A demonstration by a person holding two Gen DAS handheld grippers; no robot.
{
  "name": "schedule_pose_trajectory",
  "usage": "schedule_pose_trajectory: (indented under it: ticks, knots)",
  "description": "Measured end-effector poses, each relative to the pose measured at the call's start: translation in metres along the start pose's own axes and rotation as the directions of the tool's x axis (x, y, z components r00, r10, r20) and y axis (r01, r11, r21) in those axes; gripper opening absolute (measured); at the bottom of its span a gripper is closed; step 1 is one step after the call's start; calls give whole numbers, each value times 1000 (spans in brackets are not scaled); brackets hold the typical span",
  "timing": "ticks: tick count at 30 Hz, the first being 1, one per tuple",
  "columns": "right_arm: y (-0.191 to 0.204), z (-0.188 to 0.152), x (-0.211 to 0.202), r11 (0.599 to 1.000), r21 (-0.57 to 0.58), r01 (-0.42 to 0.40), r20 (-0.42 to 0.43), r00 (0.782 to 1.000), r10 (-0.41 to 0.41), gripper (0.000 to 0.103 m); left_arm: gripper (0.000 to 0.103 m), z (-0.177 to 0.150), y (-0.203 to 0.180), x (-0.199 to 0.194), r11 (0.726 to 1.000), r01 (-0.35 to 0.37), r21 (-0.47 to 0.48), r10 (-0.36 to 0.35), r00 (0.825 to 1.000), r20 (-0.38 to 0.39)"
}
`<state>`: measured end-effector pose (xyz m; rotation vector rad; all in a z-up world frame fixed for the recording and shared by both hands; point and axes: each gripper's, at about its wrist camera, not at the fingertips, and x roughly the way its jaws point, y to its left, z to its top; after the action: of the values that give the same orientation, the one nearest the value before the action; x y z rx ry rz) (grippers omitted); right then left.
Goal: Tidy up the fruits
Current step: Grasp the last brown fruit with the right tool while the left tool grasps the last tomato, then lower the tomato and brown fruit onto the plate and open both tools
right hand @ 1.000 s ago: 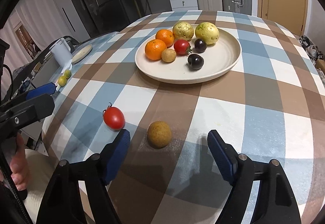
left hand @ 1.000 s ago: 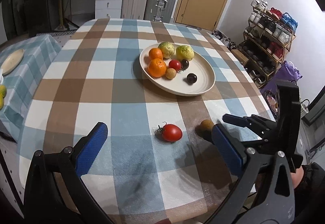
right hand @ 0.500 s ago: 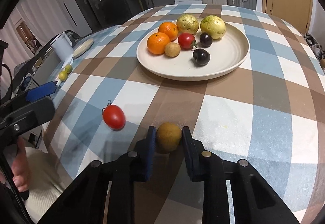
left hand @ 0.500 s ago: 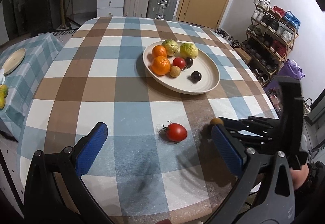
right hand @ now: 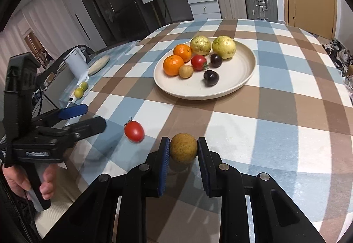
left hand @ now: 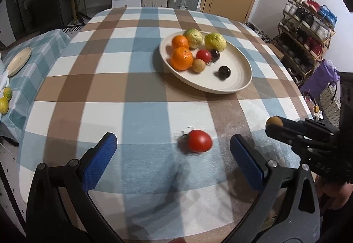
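Note:
A cream plate (left hand: 240,79) (right hand: 245,75) on the checked table holds two oranges, two green guavas, a red tomato, two dark plums and a small brown fruit. My right gripper (right hand: 183,150) is shut on a round brown fruit (right hand: 183,148) and holds it just above the cloth; the fruit also shows in the left wrist view (left hand: 273,121). A red tomato (left hand: 199,141) (right hand: 134,131) lies loose on the cloth. My left gripper (left hand: 172,150) is open and empty, with the tomato just ahead between its fingers.
A side table at the left carries a small plate (left hand: 18,61), limes (right hand: 79,92) and a white jug (right hand: 75,64). Suitcases and drawers stand behind the table, and a shoe rack (left hand: 308,29) stands at the right.
My right gripper closed on the brown fruit and lifted it slightly off the cloth. My left gripper moved closer to the red tomato.

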<state>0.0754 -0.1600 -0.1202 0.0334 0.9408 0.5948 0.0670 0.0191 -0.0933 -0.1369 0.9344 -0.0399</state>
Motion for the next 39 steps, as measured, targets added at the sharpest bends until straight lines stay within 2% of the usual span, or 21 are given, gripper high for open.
schedule_pose_trajectory:
  ticks: [5,12,17,21,24,26,28,30,31,35,39]
  knots:
    - [-13,0,-10,999,44,-6,10,1000,6,26,102,3,-23,18,998,-46,48,47,999,-16]
    - [-24,3,-27,996,83,-21,52,999,17,26,102,0,-33,39,997,-41,66,46,996,-71]
    - [-27,5,-32,995,101,-27,71,997,20,26,99,0,-25,47,1000,-10,0,10,995,-96]
    - [-27,6,-32,994,102,-29,69,997,22,26,79,-1,-24,52,1000,-2,-10,1,993,-118]
    - [-26,4,-33,994,107,-31,62,998,24,26,72,-2,-25,53,1000,27,-13,-29,992,-126]
    - [-27,3,-33,994,109,-30,63,998,23,26,62,-3,-24,53,998,52,-23,-55,990,-131]
    - [-27,3,-33,993,113,-30,61,998,23,26,47,-3,-23,51,998,61,-26,-64,990,-127]
    - [-28,2,-32,993,117,-26,59,998,19,26,39,-4,-25,51,998,56,-13,-57,990,-131]
    - [-28,2,-30,993,118,-25,57,998,18,26,30,-4,-27,51,999,42,3,-42,991,-131]
    - [-29,2,-28,992,121,-21,53,998,15,26,30,-5,-26,49,997,74,-1,-73,988,-136]
    - [-29,2,-27,993,119,-21,52,999,15,26,30,-5,-29,41,997,70,16,-67,991,-115]
